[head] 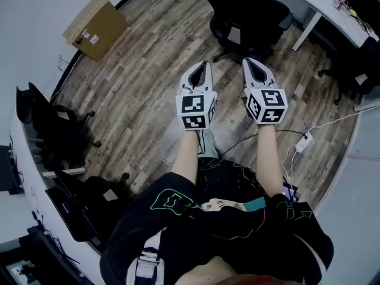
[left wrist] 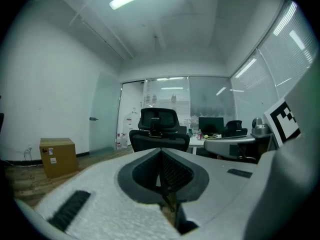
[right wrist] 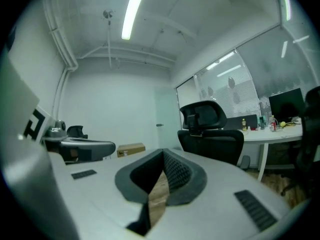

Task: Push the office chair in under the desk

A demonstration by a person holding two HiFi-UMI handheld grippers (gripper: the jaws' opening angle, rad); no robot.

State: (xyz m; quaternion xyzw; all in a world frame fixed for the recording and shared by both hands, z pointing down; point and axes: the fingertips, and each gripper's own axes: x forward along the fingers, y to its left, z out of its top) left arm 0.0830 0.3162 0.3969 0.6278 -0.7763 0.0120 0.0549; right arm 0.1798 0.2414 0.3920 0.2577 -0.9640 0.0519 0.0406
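**Both claws clenched and empty, chair not yet reached**

Head view: the office chair stands on the wooden floor ahead of the person. The white desk runs just beyond it at the upper right. The step in hand looks like the approach. Done well, it would bring both claws to the backrest at the same height, one on each side. The push should then be even, so the chair rolls straight instead of swivelling. It should be steered toward the open span beside the desk leg. The left gripper and right gripper are held out side by side, pointing at the chair and apart from it.

Left gripper view: the chair sits dead ahead past the tips, so this side is lined up already. A contact low on the backrest, below the headrest, should roll it more readily than tip it. The left gripper has its jaws pressed together with nothing between them, touching nothing. A cardboard box stands well off to the left.

Right gripper view: the chair lies right of centre, with the desk behind it. This claw probably needs to swing slightly toward the chair. The right gripper is likewise clenched and empty, with only floor showing beneath its tips
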